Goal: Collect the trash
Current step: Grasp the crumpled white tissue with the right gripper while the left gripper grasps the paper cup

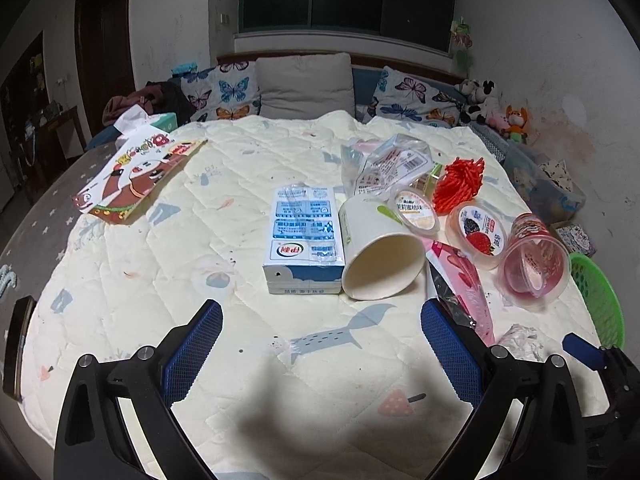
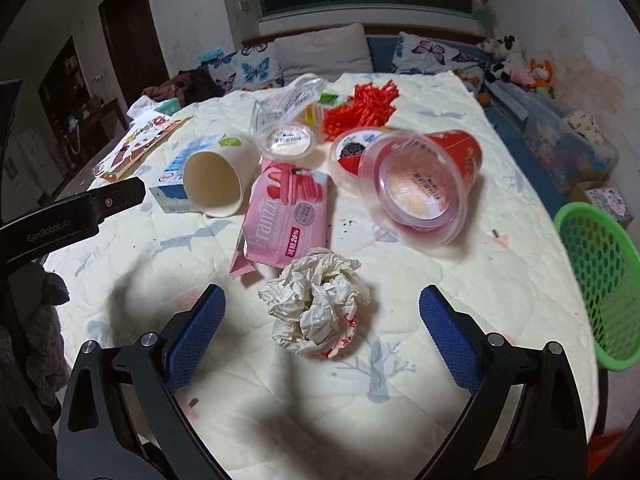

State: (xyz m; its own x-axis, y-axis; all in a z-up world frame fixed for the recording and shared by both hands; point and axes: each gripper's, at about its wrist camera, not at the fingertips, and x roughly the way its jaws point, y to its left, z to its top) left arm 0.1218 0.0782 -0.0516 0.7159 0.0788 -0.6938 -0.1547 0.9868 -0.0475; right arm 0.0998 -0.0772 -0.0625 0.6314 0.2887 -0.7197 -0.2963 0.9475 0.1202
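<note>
On the quilted bed cover, directly ahead of my right gripper (image 2: 320, 328), lies the crumpled tissue wad (image 2: 316, 304), roughly between the two blue pads, though the jaws are spread wide and grasp nothing. My left gripper (image 1: 320, 344) is likewise released and empty, facing the milk carton (image 1: 303, 236) and the tipped paper cup (image 1: 380, 256) that lies against it. Nothing looks collected yet, so I judge this the approach to a first pick. The green basket (image 2: 596, 280) stands at the bed's right edge, near the right gripper. Next I would ease the right gripper down over the wad, clench gently since it will crush, and carry it right to the basket, clear of the red plastic cup (image 2: 424, 184).
</note>
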